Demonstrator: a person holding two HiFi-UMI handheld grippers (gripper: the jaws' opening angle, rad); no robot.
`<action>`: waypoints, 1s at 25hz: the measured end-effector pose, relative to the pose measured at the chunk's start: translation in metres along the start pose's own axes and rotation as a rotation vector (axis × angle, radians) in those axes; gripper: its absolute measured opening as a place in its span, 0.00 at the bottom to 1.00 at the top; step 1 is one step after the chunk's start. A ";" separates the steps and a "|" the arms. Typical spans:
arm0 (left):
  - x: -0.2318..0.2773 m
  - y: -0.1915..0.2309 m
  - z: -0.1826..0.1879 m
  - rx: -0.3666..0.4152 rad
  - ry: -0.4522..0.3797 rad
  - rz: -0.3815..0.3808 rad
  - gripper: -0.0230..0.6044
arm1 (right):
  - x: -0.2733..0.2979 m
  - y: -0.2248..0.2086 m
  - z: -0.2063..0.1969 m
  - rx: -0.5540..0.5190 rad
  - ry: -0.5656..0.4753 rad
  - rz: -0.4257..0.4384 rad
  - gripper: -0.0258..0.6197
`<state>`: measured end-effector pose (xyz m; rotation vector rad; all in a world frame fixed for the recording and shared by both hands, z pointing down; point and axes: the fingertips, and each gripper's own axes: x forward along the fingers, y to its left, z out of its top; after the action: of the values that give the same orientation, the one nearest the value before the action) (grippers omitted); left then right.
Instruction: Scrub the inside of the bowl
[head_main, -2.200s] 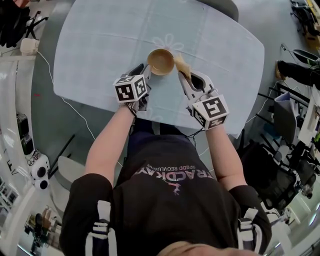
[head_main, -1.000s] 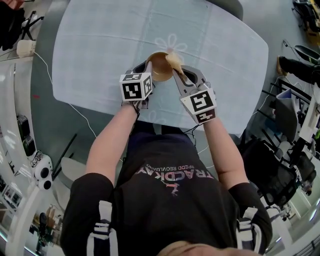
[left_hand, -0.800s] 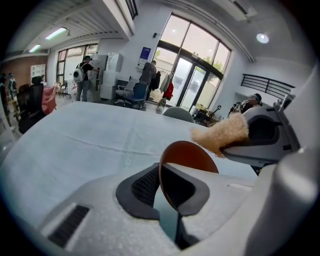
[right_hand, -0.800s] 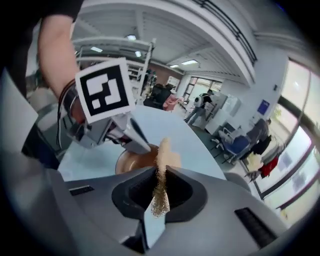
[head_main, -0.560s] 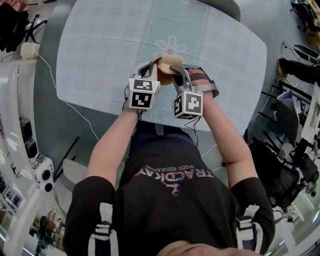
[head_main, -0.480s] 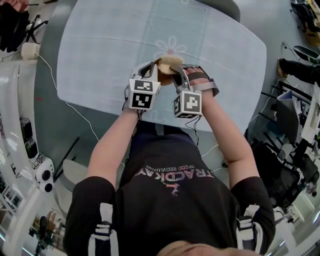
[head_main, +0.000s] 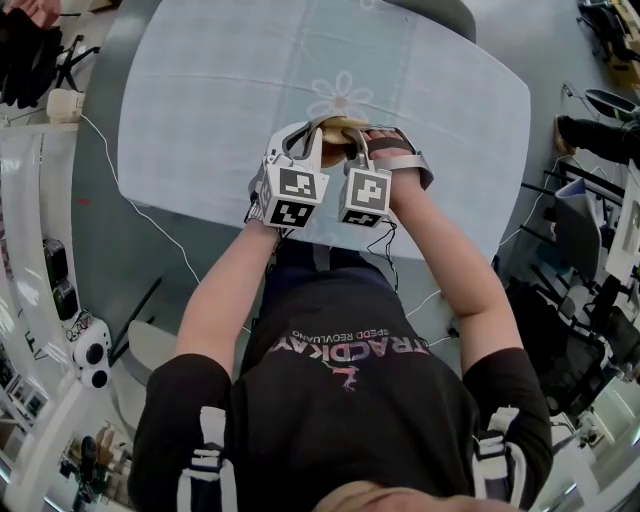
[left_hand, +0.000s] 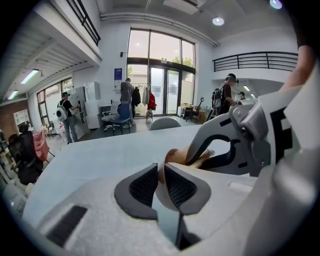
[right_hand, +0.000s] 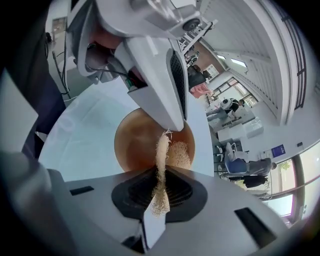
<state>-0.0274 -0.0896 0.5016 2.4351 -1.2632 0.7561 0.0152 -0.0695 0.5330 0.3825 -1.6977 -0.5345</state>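
Pinching fibre scrubber in R claw; shirt: "TRACKDAY".

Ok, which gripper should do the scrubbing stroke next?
Right. The right gripper clamps the tan fibrous scrubber inside the brown wooden bowl; the left gripper, jaws just opened wider, only holds its rim.

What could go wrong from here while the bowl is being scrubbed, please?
1. The left gripper holds the bowl only by its thin rim, and its jaws have just been opening; scrubbing pressure may lever the bowl loose onto the table.
2. The right gripper pinches only a thin strip of the scrubber; it may pull out.
3. The grippers sit very close and may knock together.
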 end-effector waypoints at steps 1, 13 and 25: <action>-0.002 0.000 0.000 0.002 -0.004 0.006 0.11 | -0.001 0.002 0.000 0.013 0.004 0.008 0.09; -0.017 0.003 0.005 -0.116 -0.057 0.028 0.12 | -0.008 0.042 0.010 0.233 -0.010 0.170 0.09; -0.027 0.007 0.009 -0.260 -0.110 0.061 0.12 | -0.038 0.038 0.053 0.673 -0.238 0.315 0.09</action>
<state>-0.0426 -0.0798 0.4786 2.2629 -1.3864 0.4452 -0.0275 -0.0107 0.5146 0.5280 -2.0984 0.2504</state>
